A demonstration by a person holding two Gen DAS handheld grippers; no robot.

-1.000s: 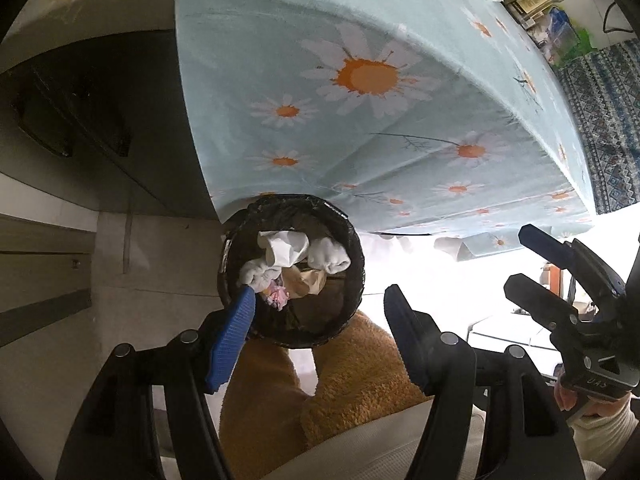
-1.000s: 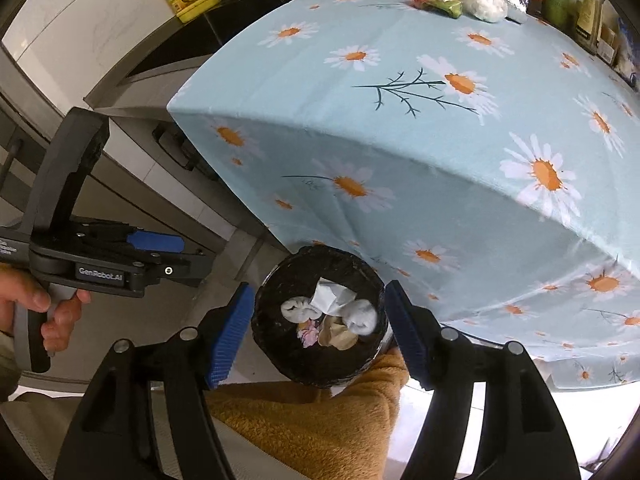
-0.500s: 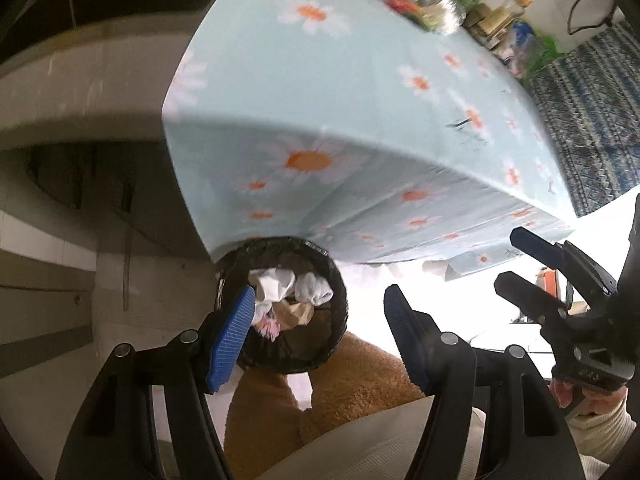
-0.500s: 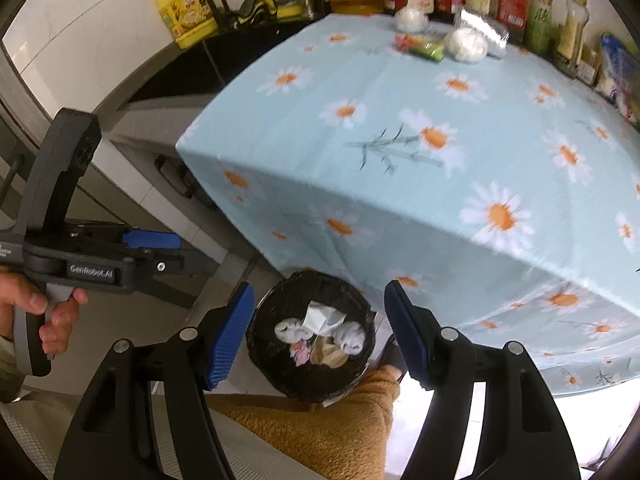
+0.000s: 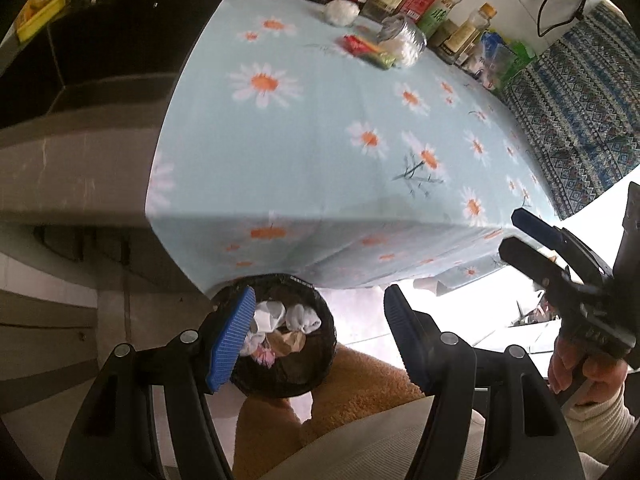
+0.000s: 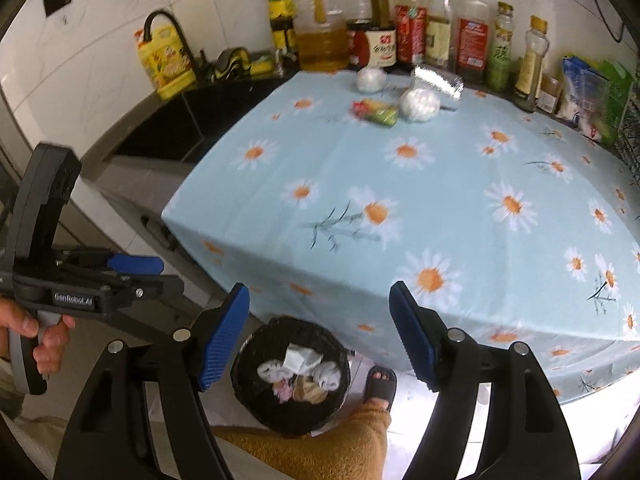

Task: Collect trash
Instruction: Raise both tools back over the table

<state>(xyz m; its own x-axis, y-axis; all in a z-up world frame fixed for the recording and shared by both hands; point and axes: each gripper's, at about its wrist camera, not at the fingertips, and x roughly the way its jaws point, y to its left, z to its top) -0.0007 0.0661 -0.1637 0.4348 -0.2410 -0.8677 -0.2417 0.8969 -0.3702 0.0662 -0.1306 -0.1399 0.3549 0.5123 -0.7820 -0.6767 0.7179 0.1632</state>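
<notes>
A black trash bin (image 6: 292, 376) stands on the floor by the table's near corner, with crumpled white tissues and wrappers inside; it also shows in the left wrist view (image 5: 288, 340). On the far side of the daisy tablecloth (image 6: 400, 208) lie two white crumpled balls (image 6: 420, 105) (image 6: 371, 79), a red-green wrapper (image 6: 376, 112) and a silvery foil piece (image 6: 438, 82). My left gripper (image 5: 318, 340) is open and empty above the bin. My right gripper (image 6: 320, 338) is open and empty, above the bin and table edge.
Sauce and oil bottles (image 6: 400, 24) line the wall behind the table. A black sink (image 6: 176, 128) with a yellow jug (image 6: 166, 62) is at the left. Snack bags (image 6: 596, 96) sit at the far right. My foot in a sandal (image 6: 380, 382) stands next to the bin.
Both grippers have risen and tilted up, away from the bin. The tabletop and the trash at its far side have come into view. Both stay open and empty.
</notes>
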